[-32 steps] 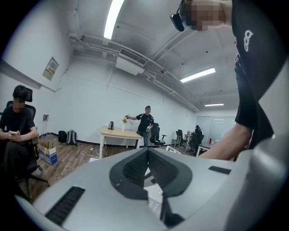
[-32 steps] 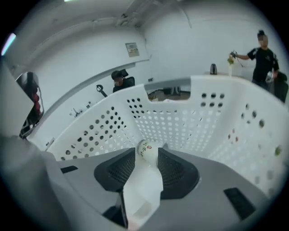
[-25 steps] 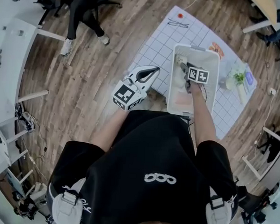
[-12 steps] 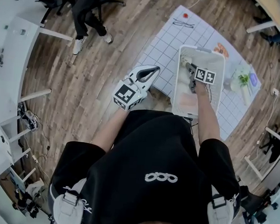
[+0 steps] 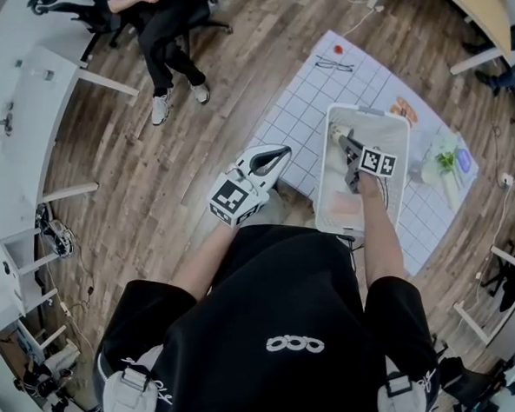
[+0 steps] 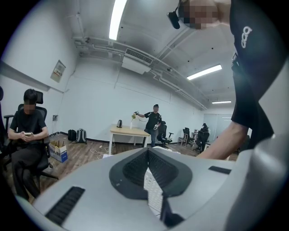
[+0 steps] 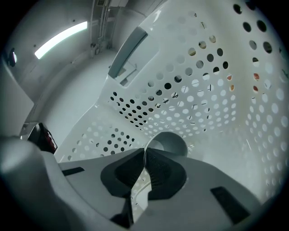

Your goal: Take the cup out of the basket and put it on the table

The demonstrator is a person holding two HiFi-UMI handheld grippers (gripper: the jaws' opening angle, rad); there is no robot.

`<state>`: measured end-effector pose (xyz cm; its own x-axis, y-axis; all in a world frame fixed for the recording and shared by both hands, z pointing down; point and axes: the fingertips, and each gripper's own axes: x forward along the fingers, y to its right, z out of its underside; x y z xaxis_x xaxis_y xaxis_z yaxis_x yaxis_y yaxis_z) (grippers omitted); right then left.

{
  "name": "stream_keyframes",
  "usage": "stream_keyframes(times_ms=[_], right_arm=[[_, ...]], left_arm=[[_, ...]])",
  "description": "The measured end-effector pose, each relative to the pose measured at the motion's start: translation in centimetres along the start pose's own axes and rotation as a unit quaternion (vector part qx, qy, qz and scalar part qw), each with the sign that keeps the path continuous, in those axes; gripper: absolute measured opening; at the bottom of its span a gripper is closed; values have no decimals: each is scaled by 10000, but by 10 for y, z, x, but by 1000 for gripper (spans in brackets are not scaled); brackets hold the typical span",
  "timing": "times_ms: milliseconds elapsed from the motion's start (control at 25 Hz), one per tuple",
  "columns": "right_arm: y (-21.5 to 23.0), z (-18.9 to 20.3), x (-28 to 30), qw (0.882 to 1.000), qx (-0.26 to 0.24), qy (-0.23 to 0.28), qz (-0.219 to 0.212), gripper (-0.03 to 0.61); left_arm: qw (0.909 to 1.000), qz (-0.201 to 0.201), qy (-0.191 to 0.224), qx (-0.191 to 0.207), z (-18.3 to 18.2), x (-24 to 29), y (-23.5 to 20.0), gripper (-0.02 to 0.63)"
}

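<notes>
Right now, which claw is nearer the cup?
Right. The right claw, inside the basket, has just closed on the cup; the left claw is outside, left of the basket.

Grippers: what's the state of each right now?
Left gripper: closed, empty.
Right gripper: jaws just closed on the rim of the cup, inside the basket.

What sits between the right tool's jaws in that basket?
The rim of the white cup: the right tool has just been closing its jaws and pinches it, shown in the right gripper view.
</notes>
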<state>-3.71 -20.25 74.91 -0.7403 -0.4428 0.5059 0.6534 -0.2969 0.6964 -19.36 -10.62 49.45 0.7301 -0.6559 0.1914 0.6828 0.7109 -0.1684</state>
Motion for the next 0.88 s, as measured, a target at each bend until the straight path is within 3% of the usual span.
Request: stream_keyframes(times_ms=[240, 480, 880], right_arm=[[-18, -15, -18, 9996, -190, 197, 20, 34], [-64, -45, -64, 9939, -906, 618, 119, 34], [-182, -76, -183, 9662, -1850, 1768, -302, 34]], left_arm=[[9999, 11, 41, 96, -8, 1, 4, 8], [9996, 159, 127, 197, -17, 11, 16, 8], [9985, 503, 210, 24, -24, 40, 43, 8]])
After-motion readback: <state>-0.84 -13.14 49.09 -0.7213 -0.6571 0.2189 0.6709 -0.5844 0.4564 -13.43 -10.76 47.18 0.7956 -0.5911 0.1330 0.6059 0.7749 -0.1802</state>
